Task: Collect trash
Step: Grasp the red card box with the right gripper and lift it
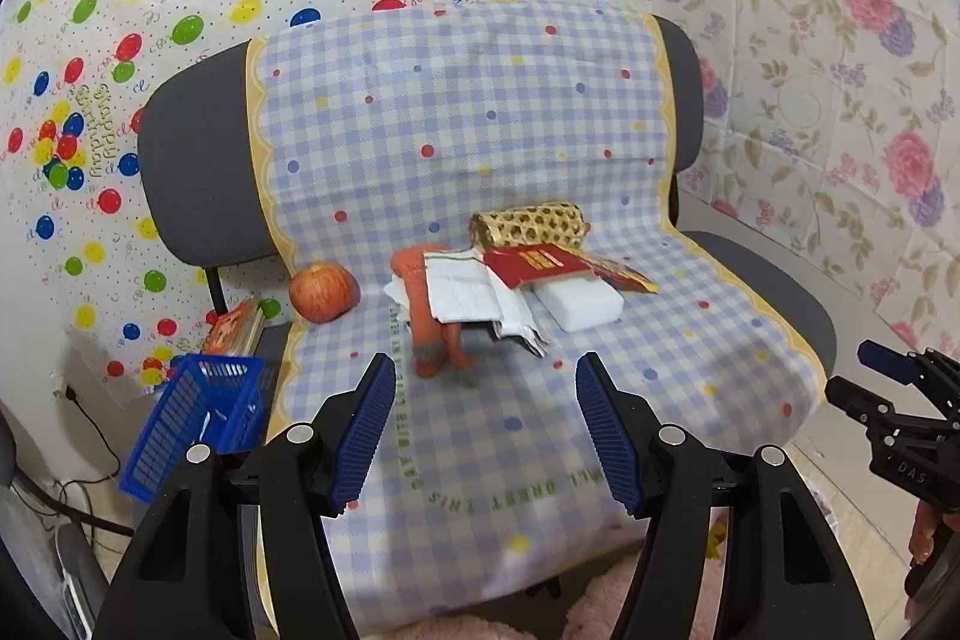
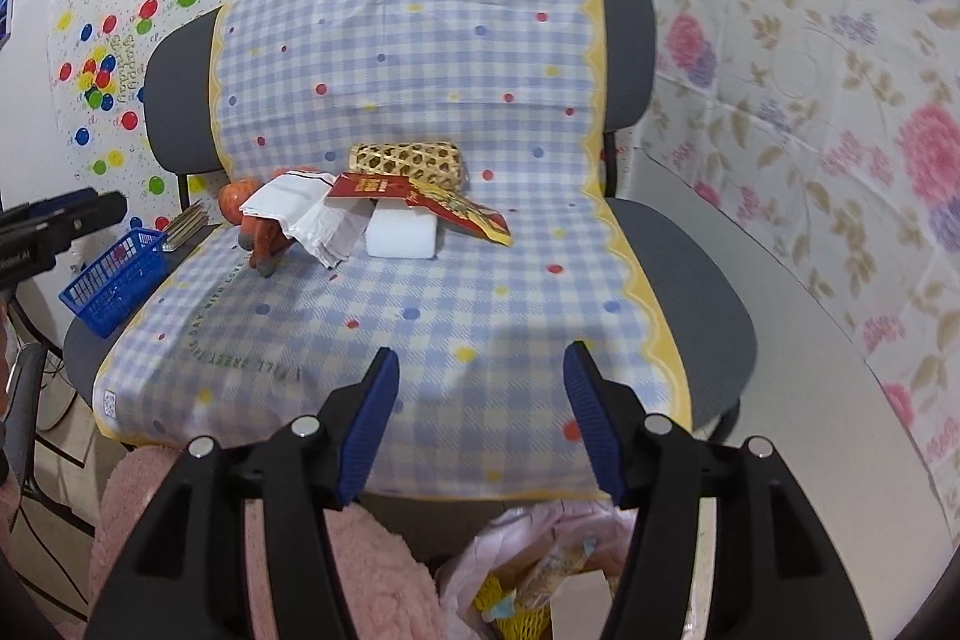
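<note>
A: Are the 2 claws holding anything?

B: No. The left gripper and the right gripper both gape wide, released, hanging over the front of the checked cloth, I think to get ready to grab.

A: Where is the trash?

B: Farther back, at 12 o'clock. White crumpled paper lies on an orange toy. A red packet rests on a white block.

A: And the blue basket?

B: At 9 o'clock, maybe for the trash.
</note>
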`<state>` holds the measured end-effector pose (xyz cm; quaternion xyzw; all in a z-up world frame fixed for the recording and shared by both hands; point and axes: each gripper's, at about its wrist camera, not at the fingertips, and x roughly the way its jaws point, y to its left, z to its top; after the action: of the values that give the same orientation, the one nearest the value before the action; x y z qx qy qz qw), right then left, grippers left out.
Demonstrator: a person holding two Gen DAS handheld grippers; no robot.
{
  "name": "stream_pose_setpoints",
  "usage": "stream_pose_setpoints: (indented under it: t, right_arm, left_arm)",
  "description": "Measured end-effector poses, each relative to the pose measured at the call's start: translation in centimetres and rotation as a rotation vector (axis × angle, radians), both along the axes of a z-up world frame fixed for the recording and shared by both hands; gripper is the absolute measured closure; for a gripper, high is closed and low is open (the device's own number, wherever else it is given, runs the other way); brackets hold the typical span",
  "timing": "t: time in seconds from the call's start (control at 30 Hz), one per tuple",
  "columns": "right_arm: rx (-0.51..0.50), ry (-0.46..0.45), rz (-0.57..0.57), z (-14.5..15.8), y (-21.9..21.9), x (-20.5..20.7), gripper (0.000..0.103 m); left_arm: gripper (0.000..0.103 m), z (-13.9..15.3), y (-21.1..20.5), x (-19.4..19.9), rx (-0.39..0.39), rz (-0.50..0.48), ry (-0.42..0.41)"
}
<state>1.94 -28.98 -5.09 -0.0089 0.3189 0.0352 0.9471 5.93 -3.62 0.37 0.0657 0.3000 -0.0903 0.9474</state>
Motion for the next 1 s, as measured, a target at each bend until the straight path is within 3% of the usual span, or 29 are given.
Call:
stream_pose_setpoints:
  t: [0.17,0.67,1.0]
  right_arm:
    - [-0.014,0.004,0.031,0.0,1.1,3.1,0.046]
    - [-0.094,0.046,0.145,-3.7,5.6,15.5,0.050]
    - [-0.200,0.073,0.178,-5.8,8.4,23.0,0.053]
  left_arm:
    - [0.040,-0.7,0.3,2.6,-0.005,0.019,0.012]
    - [0.039,-7.6,1.7,9.9,-0.044,0.051,0.124]
    - [0.040,-7.8,3.2,14.8,-0.071,0.070,0.125]
